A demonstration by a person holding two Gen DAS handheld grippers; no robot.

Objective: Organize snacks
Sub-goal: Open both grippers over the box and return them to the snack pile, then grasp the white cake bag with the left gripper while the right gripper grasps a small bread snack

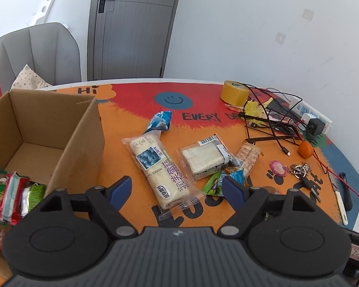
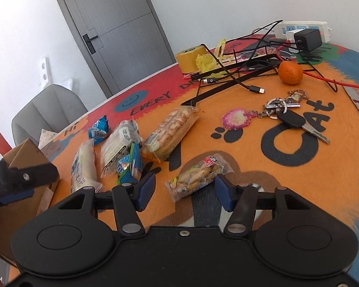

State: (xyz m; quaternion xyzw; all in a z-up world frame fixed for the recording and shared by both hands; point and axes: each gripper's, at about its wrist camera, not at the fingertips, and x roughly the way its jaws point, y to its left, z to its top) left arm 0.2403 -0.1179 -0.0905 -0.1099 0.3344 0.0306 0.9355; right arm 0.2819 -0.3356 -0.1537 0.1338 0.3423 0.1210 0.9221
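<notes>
We see our left gripper (image 1: 177,189) hanging over the desk (image 1: 131,100) with its fingers (image 1: 120,191) spread wide. The near end of a long clear-wrapped cake (image 1: 159,169) lies between them, but the pads do not press on it. Just to the right sits a squarish wrapped cake (image 1: 203,159), with a green packet (image 1: 213,184) and a blue one at its near corner, and an orange biscuit packet (image 1: 247,157) beyond. A small blue packet (image 1: 160,120) lies farther back. To the left stands an open cardboard box (image 1: 47,129), holding a few red and green snack packs (image 1: 12,196) in its near corner.

Our right gripper (image 2: 185,191) has its fingers (image 2: 146,191) partly spread around one end of a clear bag of small biscuits (image 2: 198,175). The right pad seems to touch the wrapper and the left one stands clear, so nothing is pinched. Off to the right lie keys (image 2: 284,112), an orange (image 2: 290,72), a roll of tape (image 2: 190,58) and a tangle of cables (image 2: 239,81).
</notes>
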